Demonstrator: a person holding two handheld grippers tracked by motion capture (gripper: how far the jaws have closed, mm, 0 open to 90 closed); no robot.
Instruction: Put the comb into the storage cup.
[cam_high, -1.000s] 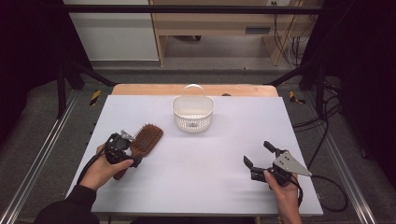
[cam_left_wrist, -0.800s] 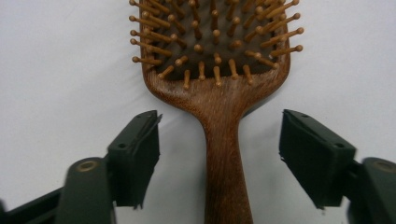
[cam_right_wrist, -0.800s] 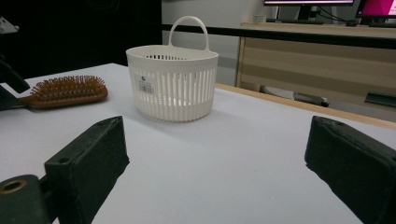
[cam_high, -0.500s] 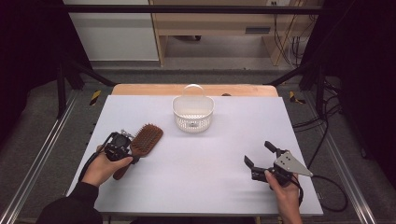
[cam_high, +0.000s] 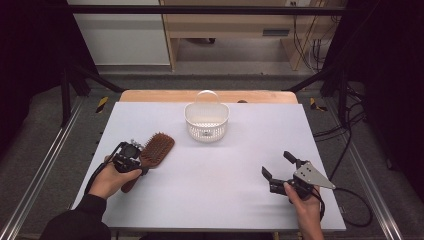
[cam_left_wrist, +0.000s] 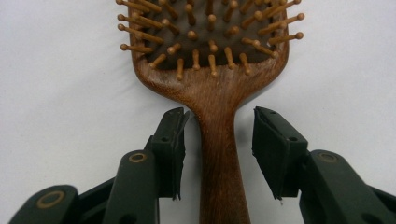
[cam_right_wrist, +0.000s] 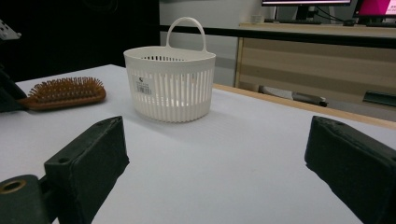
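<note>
Hairbrush: a brown wooden paddle hairbrush (cam_high: 152, 151) with wooden bristle pins lies flat, bristles up, on the white worktop (cam_high: 220, 185) near its left edge; its head points toward the far edge and a little right, its handle back toward my left hand (cam_high: 112, 179)

Left claw: my left claw (cam_left_wrist: 217, 151) sits low over the brush handle just behind the head; the handle runs up between the two black jaws; the jaws have just been closing in on it; a narrow gap shows on each side of the handle, so the pads (cam_left_wrist: 172, 140) are not yet pressing; released, not gripping

Right claw: my right claw (cam_high: 280, 165) rests near the worktop's near right corner, well apart from the brush; its jaws stand wide apart with nothing between them; released; the grey three-cornered plate (cam_high: 312, 176) sits on top, and the cable (cam_high: 357, 210) trails off the right edge

Basket: a white slotted plastic basket (cam_high: 206, 120) with an arched carrying handle stands upright near the middle of the far edge; it is apart from the brush, to the right of and beyond the brush head; in the right gripper view it stands ahead between my jaws, with the brush to its left

Worktop: white sheet over a wooden board whose edge (cam_high: 150, 95) shows along the far side
</note>
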